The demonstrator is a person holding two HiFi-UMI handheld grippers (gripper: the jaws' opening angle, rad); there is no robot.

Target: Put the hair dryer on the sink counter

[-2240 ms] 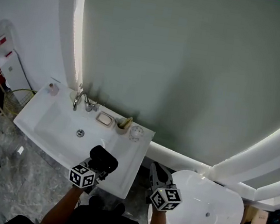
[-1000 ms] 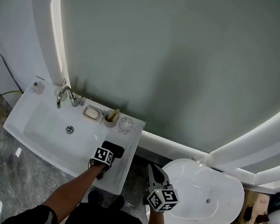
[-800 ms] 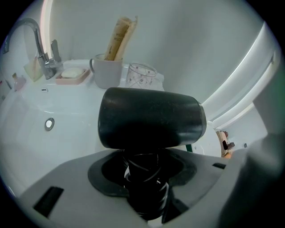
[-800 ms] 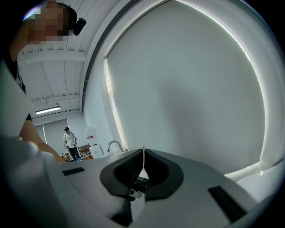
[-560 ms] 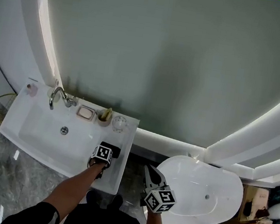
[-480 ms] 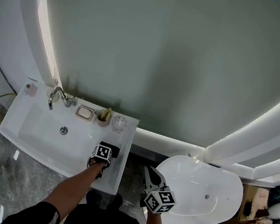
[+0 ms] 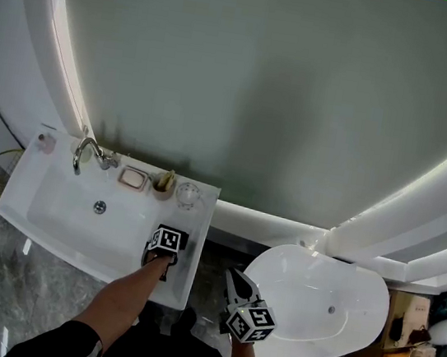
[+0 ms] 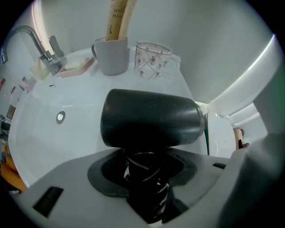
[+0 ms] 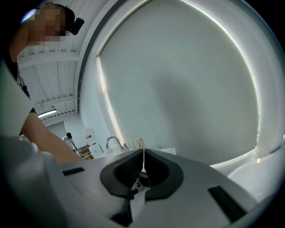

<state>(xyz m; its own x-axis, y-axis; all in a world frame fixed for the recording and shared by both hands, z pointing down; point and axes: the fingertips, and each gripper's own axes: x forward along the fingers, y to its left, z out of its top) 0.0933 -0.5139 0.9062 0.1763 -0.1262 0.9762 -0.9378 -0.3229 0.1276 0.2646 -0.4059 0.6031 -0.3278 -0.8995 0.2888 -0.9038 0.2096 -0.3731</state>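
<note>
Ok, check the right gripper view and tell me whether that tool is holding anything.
No, the right tool has its jaws closed against each other, with nothing gripped between them.

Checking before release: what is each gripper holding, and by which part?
The left gripper holds the hair dryer by its handle, just below the barrel. The right gripper is shut and empty.

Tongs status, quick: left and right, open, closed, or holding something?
Left tongs: closed on the hair dryer, gripping its handle.
Right tongs: closed, holding nothing.
</note>
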